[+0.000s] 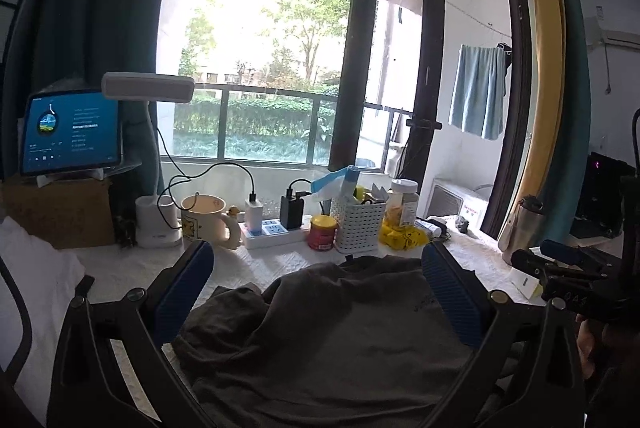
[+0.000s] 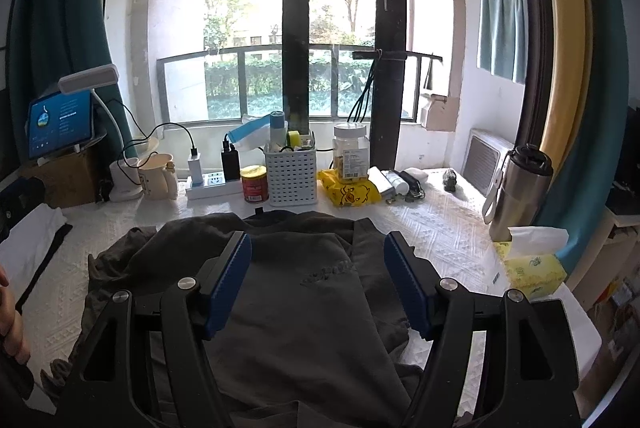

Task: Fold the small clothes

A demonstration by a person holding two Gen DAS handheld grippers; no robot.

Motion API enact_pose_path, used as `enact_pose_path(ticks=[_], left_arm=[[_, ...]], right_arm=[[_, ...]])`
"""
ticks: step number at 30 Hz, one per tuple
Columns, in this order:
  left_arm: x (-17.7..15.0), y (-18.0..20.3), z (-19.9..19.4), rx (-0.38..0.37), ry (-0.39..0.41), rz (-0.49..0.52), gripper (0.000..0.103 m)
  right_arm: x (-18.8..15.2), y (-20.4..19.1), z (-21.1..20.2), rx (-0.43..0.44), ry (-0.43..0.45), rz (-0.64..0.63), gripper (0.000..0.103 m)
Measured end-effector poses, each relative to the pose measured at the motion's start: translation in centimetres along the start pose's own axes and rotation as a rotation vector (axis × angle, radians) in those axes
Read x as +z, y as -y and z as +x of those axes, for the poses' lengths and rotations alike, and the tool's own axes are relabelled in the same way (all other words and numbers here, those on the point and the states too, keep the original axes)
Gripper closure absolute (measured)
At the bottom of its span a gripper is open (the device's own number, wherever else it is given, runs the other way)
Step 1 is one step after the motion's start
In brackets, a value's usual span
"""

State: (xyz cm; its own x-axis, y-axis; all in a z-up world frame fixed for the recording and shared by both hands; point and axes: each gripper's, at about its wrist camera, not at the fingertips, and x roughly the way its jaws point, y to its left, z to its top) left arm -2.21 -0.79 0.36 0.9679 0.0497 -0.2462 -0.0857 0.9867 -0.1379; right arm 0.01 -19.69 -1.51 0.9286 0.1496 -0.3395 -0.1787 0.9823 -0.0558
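**Grey shirt lies under two open grippers**

A dark grey shirt (image 2: 304, 292) lies spread on the table (image 2: 448, 228), which has a white bumpy cloth on it. The shirt is rumpled, with folds along its left side and a small mark near its middle.

The right gripper (image 2: 318, 282) hangs over the middle of the shirt. Its jaws are spread wide, with nothing between them but the shirt lying below. The blue pads (image 2: 228, 284) do not pinch any cloth. It is hard to tell if the tips touch the shirt or are just above it.

The left gripper (image 1: 318, 298) is over the shirt (image 1: 340, 340) too. Its jaws are also spread wide, one on each side of a raised hump of the shirt. The cloth sits between the pads (image 1: 182, 292) but is not squeezed. In the left view, the right gripper (image 1: 560, 268) shows at the right edge, well apart.

A folded white cloth (image 2: 32, 240) lies on the left of the table, beside the shirt. Behind the shirt stand a mug (image 2: 158, 175), a power strip (image 2: 212, 185), a red can (image 2: 254, 183), a white basket (image 2: 292, 175), a jar (image 2: 351, 151) and a yellow bag (image 2: 348, 191). A steel bottle (image 2: 520, 187) and a tissue box (image 2: 534, 264) are on the right. A tablet (image 2: 60, 123) glows on a box at the far left.
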Motion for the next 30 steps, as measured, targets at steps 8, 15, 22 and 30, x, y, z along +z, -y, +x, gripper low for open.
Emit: enact_pose_path(ticks=[8,15,22,30], left_arm=[[-0.07,0.07,-0.19,0.005,-0.006,0.000,0.000],[0.10,0.47,0.10,-0.023,-0.013,-0.004,0.000],[0.07,0.49,0.24,-0.032,-0.015,-0.005,0.000],[0.01,0.54,0.37,-0.032,-0.019,-0.005,0.000]], right_arm=[[-0.09,-0.05,0.08,0.002,0.001,0.000,0.031],[-0.15,-0.01,0.09,0.003,0.001,-0.004,0.031],[-0.04,0.42,0.08,0.007,0.006,0.003,0.031],[-0.13,0.72,0.21,0.001,0.002,0.011,0.031]])
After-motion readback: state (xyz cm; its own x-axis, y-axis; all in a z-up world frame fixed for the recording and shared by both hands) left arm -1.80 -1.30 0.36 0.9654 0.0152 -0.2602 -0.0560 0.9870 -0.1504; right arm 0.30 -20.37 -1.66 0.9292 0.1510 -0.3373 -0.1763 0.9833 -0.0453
